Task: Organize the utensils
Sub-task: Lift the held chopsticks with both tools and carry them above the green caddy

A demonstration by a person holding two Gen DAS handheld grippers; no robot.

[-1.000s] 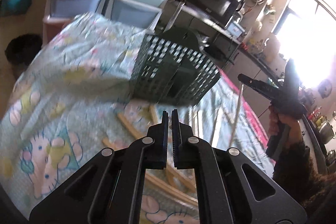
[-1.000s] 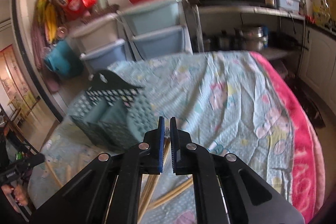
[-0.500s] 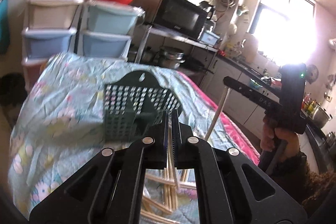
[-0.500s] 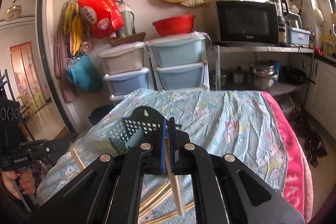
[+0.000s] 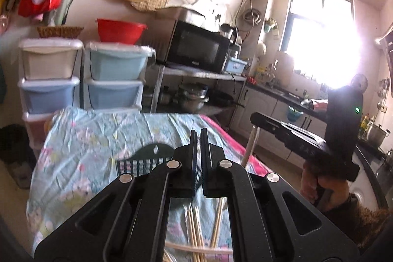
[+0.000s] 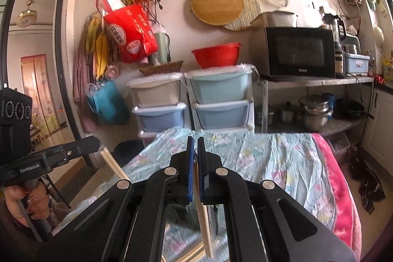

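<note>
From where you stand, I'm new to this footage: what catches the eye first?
Each gripper is clamped on a wooden chopstick: the right gripper holds one hanging down, the left gripper another. Below lie loose chopsticks and a dark green utensil basket on the pastel cartoon cloth. A red bag hangs on the wall.

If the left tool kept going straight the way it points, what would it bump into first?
Probably the dark green basket sitting on the flowery cloth. The left tool points slightly down over it. Depth is hard to judge, so it might pass just above and meet the cloth behind.
</note>
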